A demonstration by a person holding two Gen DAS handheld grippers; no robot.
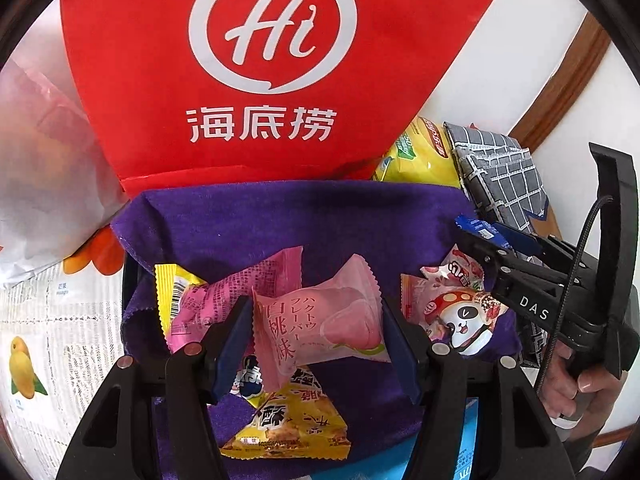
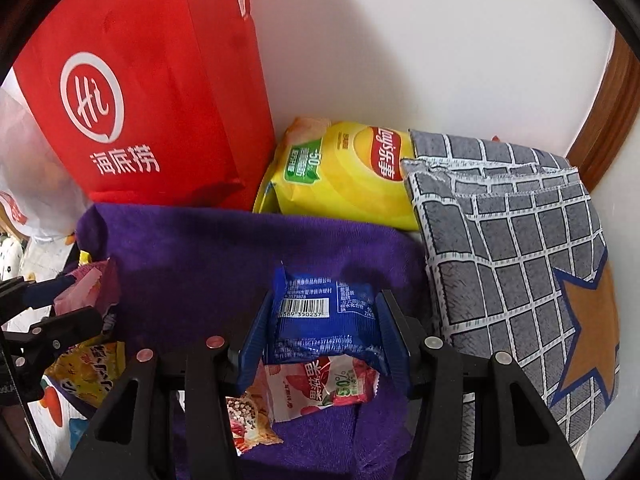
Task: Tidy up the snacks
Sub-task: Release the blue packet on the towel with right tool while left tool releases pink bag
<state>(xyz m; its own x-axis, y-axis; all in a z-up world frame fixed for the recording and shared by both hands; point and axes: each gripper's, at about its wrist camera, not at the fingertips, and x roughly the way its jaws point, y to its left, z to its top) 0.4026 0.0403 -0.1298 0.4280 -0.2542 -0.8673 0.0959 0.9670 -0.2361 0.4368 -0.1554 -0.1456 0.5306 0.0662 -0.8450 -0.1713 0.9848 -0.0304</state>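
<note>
My left gripper [image 1: 316,340] is shut on a pink peach-flavour snack packet [image 1: 320,328], its blue pads pressing on both sides, just above a container lined with a purple cloth [image 1: 280,216]. In the cloth lie a yellow packet [image 1: 288,428], a second pink packet [image 1: 224,292] and a panda-print packet [image 1: 460,320]. My right gripper [image 2: 324,332] is shut on a blue packet [image 2: 324,312] with a barcode, over the same purple cloth [image 2: 200,272]. Under it lies a red-and-white fruit packet [image 2: 320,392]. The right gripper [image 1: 486,240] also shows at the right of the left wrist view.
A red paper bag [image 1: 240,60] stands behind the container against a white wall. A yellow crisps bag [image 2: 344,172] and a folded grey checked cloth [image 2: 520,260] lie at the right. A white plastic bag [image 1: 40,160] sits at the left. A person's hand [image 1: 576,392] grips the right gripper's handle.
</note>
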